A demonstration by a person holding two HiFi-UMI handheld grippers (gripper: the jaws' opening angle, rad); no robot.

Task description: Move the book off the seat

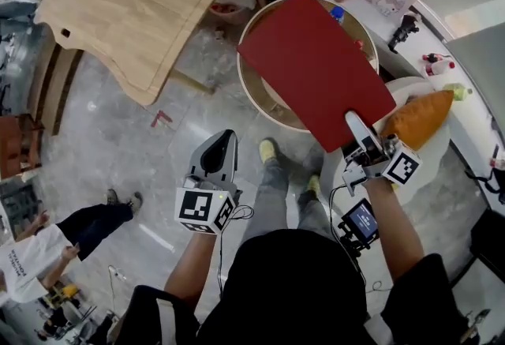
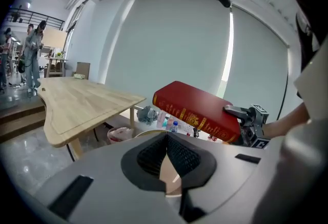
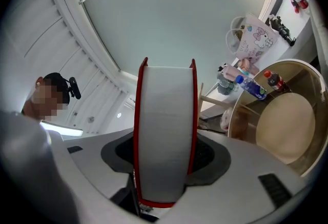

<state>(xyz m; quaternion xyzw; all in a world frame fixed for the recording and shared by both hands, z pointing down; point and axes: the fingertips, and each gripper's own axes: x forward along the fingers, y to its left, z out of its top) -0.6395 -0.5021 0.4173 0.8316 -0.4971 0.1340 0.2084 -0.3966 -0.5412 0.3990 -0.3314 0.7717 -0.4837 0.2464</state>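
Note:
A large red book (image 1: 316, 67) hangs tilted in the air over a round wooden tub seat (image 1: 254, 91). My right gripper (image 1: 359, 129) is shut on the book's near corner. In the right gripper view the book's white page edge (image 3: 164, 125) stands between the pads, and the seat (image 3: 284, 130) lies bare below at the right. My left gripper (image 1: 219, 155) is lower and to the left, above the floor, shut with nothing in it. The left gripper view shows the book (image 2: 197, 110) and the right gripper (image 2: 248, 115) holding it.
A big wooden table (image 1: 134, 4) fills the upper left. A white counter (image 1: 442, 35) with bottles and a pink bag runs along the right. An orange cushion (image 1: 418, 118) lies on a small white round table. A person (image 1: 47, 245) stands at the lower left.

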